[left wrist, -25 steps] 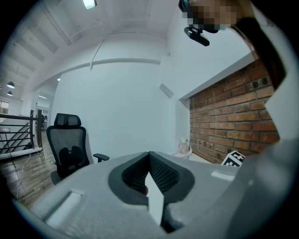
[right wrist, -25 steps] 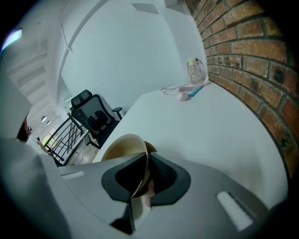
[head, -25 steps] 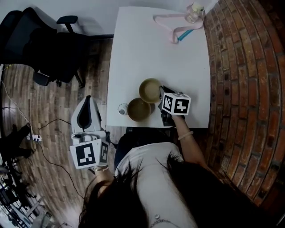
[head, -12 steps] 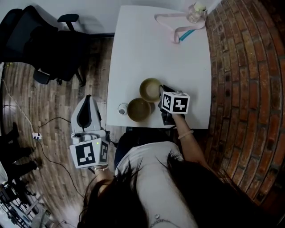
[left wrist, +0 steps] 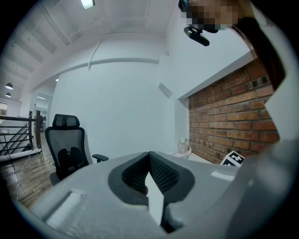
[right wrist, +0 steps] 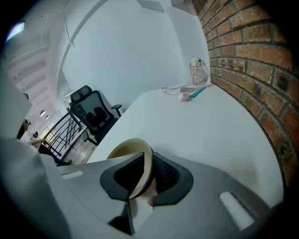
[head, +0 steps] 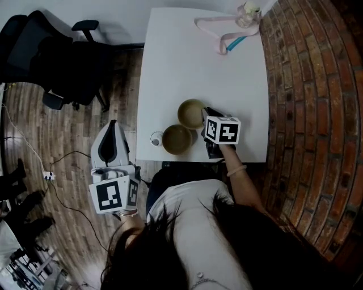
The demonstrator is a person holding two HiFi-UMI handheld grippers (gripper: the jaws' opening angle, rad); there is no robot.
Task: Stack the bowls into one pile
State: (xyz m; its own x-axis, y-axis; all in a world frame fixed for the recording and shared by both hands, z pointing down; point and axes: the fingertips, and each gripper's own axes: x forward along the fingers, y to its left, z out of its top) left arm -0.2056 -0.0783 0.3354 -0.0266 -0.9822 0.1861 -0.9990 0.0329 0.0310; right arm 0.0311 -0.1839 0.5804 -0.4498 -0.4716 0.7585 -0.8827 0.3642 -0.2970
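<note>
1 bowl (right wrist: 125, 150) — right claw (right wrist: 140, 176) pinching its rim.

A white bench (head: 193, 62) runs down the middle of the head view. At its upper right corner stands a clear jar (head: 247, 15), just beside a pink looped strap (head: 218, 28) with a blue end. A brick wall (head: 306, 113) fills the right side. At upper left a black office chair (head: 51, 62) stands on the wooden floor (head: 68, 141). Cables (head: 62, 158) trail over the floor at lower left. A small round thing (head: 155, 138), too small to identify, sits at the bench's lower left edge.
</note>
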